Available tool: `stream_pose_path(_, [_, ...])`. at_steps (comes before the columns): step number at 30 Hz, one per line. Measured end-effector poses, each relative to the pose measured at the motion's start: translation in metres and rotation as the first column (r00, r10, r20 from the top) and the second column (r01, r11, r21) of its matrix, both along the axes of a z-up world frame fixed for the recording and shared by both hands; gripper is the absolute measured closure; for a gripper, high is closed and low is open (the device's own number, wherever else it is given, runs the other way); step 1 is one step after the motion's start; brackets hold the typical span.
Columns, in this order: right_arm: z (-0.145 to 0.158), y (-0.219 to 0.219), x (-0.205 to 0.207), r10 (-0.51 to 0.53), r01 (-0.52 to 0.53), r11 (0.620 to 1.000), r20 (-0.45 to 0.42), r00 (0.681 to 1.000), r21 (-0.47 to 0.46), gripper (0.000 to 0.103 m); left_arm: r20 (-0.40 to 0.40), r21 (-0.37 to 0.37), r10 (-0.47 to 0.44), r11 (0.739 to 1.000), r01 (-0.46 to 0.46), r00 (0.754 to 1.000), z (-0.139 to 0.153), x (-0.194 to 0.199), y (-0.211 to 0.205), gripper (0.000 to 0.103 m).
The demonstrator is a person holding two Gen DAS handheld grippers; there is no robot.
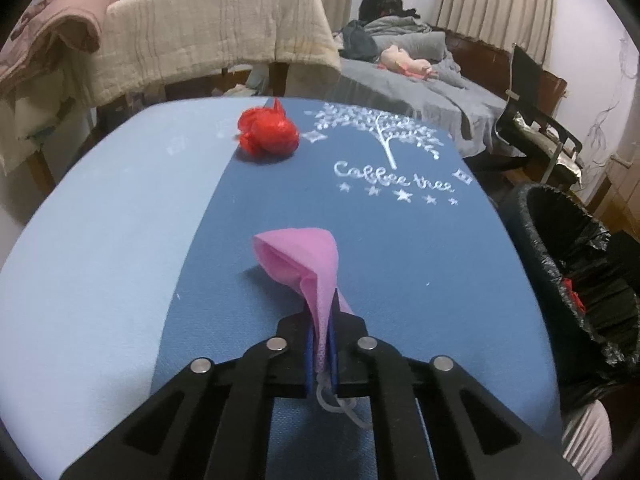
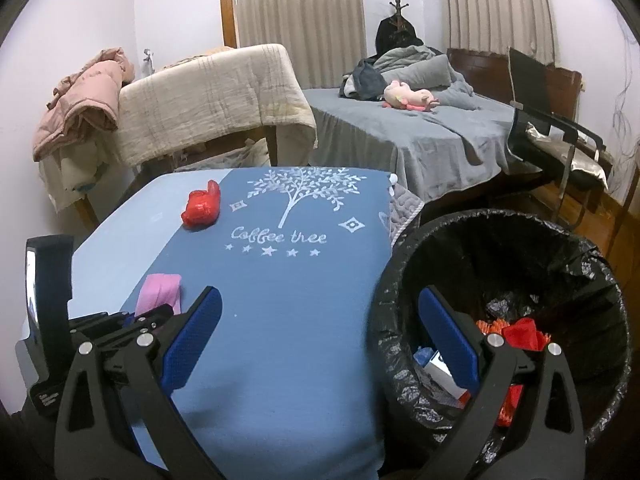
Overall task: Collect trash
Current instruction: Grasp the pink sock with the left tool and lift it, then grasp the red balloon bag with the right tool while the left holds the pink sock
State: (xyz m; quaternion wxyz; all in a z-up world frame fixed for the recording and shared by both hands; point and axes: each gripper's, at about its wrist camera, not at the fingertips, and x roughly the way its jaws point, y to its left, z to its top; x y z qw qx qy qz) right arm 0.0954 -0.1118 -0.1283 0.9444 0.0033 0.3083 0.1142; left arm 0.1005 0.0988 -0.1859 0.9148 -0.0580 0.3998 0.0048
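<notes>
Two pieces of trash are left on the tabletop. The left hand-held gripper is clamped on the pink cloth, pinching one end so the rest stands up off the near middle of the blue cover, probably to carry it to the bin at the right edge. The cloth is soft, thin and folded into a loose cone. The crumpled red bag sits at the far side, untouched. The right hand-held gripper hangs wide and empty, straddling the tabletop edge and bin rim, likely after a drop.
</notes>
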Motion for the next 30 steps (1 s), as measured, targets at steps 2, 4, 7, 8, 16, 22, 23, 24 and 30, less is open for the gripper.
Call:
stream_pose_path(2, [0.001, 0.001, 0.000, -0.002, 0.002, 1.000, 0.003, 1.000, 0.002, 0.007, 0.019, 0.008, -0.003, 1.000, 0.002, 1.000, 0.005, -0.001, -0.001, 0.097])
stream_pose_path(4, [0.002, 0.002, 0.001, 0.000, 0.000, 1.000, 0.004, 1.000, -0.001, 0.007, 0.037, 0.009, 0.002, 1.000, -0.002, 0.999, 0.011, 0.000, 0.002, 0.097])
stream_pose_path(7, [0.004, 0.004, 0.004, 0.001, -0.001, 1.000, 0.010, 1.000, 0.001, 0.007, 0.060, 0.020, 0.009, 1.000, -0.010, 0.998, 0.020, 0.001, 0.006, 0.097])
stream_pose_path(8, [0.005, 0.005, 0.005, 0.001, -0.001, 1.000, 0.012, 1.000, 0.003, 0.007, 0.067, 0.020, 0.013, 1.000, -0.014, 0.998, 0.023, 0.002, 0.008, 0.097])
stream_pose_path(16, [0.009, 0.022, 0.022, 0.025, -0.025, 1.000, 0.015, 1.000, 0.017, 0.007, 0.110, 0.020, 0.061, 0.998, -0.064, 0.992, 0.042, 0.009, 0.033, 0.097])
stream_pose_path(22, [0.009, 0.044, 0.049, 0.053, -0.053, 0.998, 0.010, 0.999, 0.037, 0.007, 0.121, 0.019, 0.106, 0.994, -0.110, 0.987, 0.046, 0.020, 0.060, 0.097])
stream_pose_path(23, [0.009, 0.049, 0.056, 0.058, -0.058, 0.997, 0.008, 0.998, 0.042, 0.007, 0.122, 0.022, 0.113, 0.993, -0.117, 0.986, 0.046, 0.022, 0.064, 0.097])
stream_pose_path(24, [0.009, 0.055, 0.064, 0.064, -0.064, 0.997, 0.005, 0.998, 0.047, 0.007, 0.122, 0.025, 0.123, 0.992, -0.127, 0.985, 0.046, 0.026, 0.071, 0.097])
stream_pose_path(30, [0.010, 0.093, 0.102, 0.110, -0.110, 0.992, 0.007, 0.994, 0.058, 0.007, 0.120, 0.053, 0.157, 0.985, -0.165, 0.980, 0.042, 0.047, 0.104, 0.097])
